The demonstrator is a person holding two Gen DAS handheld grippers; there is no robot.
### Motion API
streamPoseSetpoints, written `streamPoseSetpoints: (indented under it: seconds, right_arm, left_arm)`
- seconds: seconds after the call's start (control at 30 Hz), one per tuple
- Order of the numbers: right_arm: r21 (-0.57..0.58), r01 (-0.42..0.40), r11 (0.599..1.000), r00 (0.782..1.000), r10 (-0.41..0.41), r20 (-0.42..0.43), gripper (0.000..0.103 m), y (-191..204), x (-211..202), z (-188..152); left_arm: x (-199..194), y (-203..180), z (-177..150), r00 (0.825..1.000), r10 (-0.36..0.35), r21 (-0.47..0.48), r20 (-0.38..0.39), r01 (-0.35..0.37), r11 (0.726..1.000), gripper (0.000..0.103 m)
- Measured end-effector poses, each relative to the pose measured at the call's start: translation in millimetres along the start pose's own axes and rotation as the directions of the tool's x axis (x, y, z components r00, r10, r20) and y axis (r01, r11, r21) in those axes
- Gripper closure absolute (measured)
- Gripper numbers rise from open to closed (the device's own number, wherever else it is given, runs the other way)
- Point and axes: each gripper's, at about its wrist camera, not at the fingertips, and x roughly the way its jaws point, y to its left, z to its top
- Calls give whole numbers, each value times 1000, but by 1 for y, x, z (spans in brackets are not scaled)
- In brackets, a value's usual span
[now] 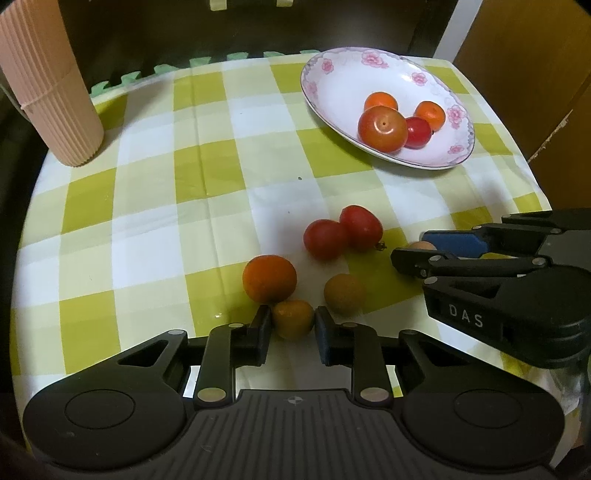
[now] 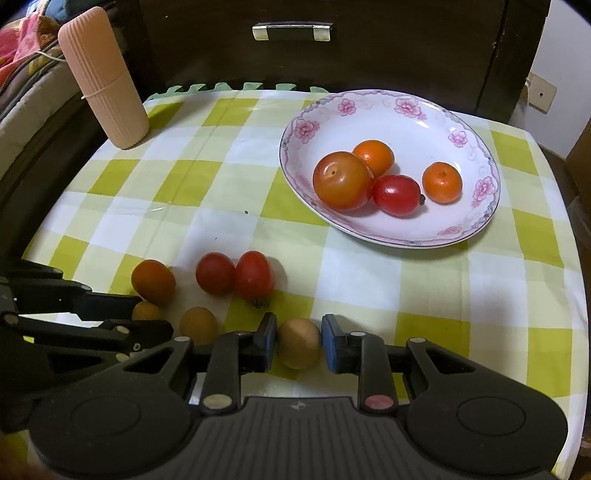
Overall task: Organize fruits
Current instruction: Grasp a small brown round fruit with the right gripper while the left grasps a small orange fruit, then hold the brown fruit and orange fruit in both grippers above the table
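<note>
Left gripper (image 1: 293, 325): jaws straddle a small yellow-orange fruit (image 1: 293, 319) on the checked tablecloth (image 1: 147, 206). Pads sit just beside it on both sides; can't tell if they're actually clamping.

Right gripper (image 2: 299, 341): same story, jaws either side of a tan round fruit (image 2: 299, 343). A slight gap shows on the right pad, so it reads as parted, not squeezing.

Loose fruit, right wrist view: two red cherry tomatoes (image 2: 234, 277) touching each other at 11 o'clock from the right gripper. An orange-red fruit (image 2: 153, 281) sits at 10 o'clock. A brownish round fruit (image 2: 198, 324) lies at 9 o'clock, just beside the left finger.

Floral plate (image 2: 461, 229) at 1 o'clock in both views, holding four pieces: a large orange-red tomato (image 2: 342, 181), a red cherry tomato (image 2: 397, 200) touching it, two small oranges (image 2: 442, 182), one behind the big tomato, one apart at the right.

Ribbed peach cylinder (image 2: 105, 79) upright at 10 o'clock, far corner of the table. Dark drawer front with a metal handle (image 2: 291, 31) behind, 12 o'clock.
</note>
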Motion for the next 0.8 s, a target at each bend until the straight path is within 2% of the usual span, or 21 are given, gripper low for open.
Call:
streamPoseSetpoints:
  seconds: [0.23, 0.43, 0.53, 0.77, 0.8]
  right_arm:
    - [-15, -6, 1000, 1000, 6, -4, 78, -1, -13, -9]
    - [-20, -19, 1000, 1000, 18, -18, 78, -1, -33, -27]
    - [-43, -10, 999, 999, 8, -42, 78, 4, -37, -40]
    - [-80, -19, 997, 997, 12, -79, 77, 10, -32, -62]
    - [-77, -28, 997, 997, 22, -78, 77, 8, -33, -62]
  left_arm:
    - [-10, 0, -12, 1000, -5, 27, -10, 5, 1000, 70]
    - [-16, -2, -26, 999, -30, 43, -25, 31, 999, 70]
    - [-13, -6, -32, 999, -17, 65, -35, 19, 998, 70]
    - [-10, -9, -34, 1000, 4, 100, -27, -1, 995, 65]
    - [-12, -8, -33, 1000, 2, 96, -23, 0, 995, 61]
